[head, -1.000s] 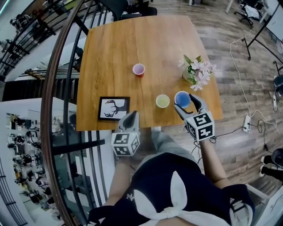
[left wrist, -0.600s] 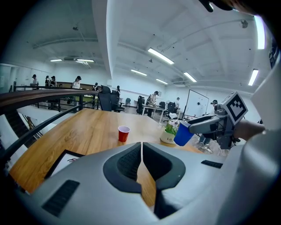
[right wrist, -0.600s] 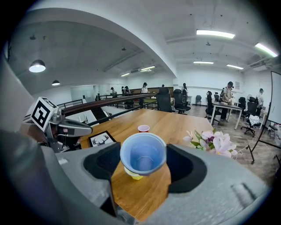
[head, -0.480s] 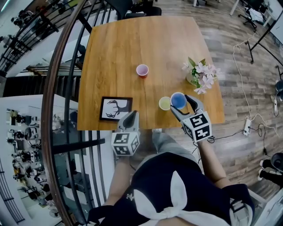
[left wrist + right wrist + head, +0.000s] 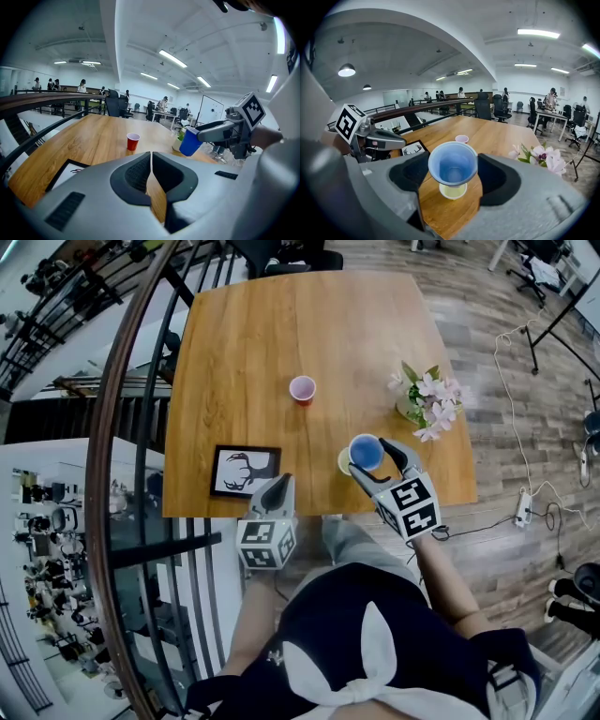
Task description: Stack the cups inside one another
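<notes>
**Over the yellow cup: the blue one is lined up to nest**

At the table's [image 5: 244, 352] near edge, the right gripper [image 5: 371, 459] is clamped on the blue cup [image 5: 366, 452] and holds it in the air above the yellow cup [image 5: 453, 190]. Half a second ago the two cups were side by side. Alignment looks done (the yellow rim peeks out just beneath), so lowering is probably next. The left gripper [image 5: 275, 491] idles, jaws pressed together on nothing. The red cup [image 5: 302, 389] waits mid-table, well apart.
</notes>
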Tool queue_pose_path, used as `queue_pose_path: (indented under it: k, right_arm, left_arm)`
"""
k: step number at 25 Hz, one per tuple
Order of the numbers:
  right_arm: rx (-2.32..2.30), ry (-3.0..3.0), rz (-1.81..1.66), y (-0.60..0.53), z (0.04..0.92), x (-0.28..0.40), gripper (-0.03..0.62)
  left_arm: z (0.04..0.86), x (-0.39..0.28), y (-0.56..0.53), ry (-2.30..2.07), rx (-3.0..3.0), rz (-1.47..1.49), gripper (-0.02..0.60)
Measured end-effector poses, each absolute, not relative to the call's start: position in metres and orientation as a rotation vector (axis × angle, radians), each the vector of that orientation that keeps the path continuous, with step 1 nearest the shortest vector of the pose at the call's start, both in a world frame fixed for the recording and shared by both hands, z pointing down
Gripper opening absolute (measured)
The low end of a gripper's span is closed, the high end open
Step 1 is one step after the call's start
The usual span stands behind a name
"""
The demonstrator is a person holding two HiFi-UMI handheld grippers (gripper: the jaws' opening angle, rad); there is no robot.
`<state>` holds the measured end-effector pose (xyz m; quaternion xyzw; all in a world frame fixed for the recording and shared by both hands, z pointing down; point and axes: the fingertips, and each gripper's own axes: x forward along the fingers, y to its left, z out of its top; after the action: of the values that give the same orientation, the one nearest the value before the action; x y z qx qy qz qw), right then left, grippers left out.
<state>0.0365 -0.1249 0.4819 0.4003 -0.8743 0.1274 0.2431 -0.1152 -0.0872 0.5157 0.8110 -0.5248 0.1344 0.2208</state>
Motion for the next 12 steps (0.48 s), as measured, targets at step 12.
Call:
queue_pose_path:
  k: [12]
  right_arm:
    - [1.083,-2.377,0.364,-0.1336,0.4896,0.0254,0.327]
  left_arm:
    - [0.5221,-0.1202,-0.0943,-1.442,2.222,0.371,0.029]
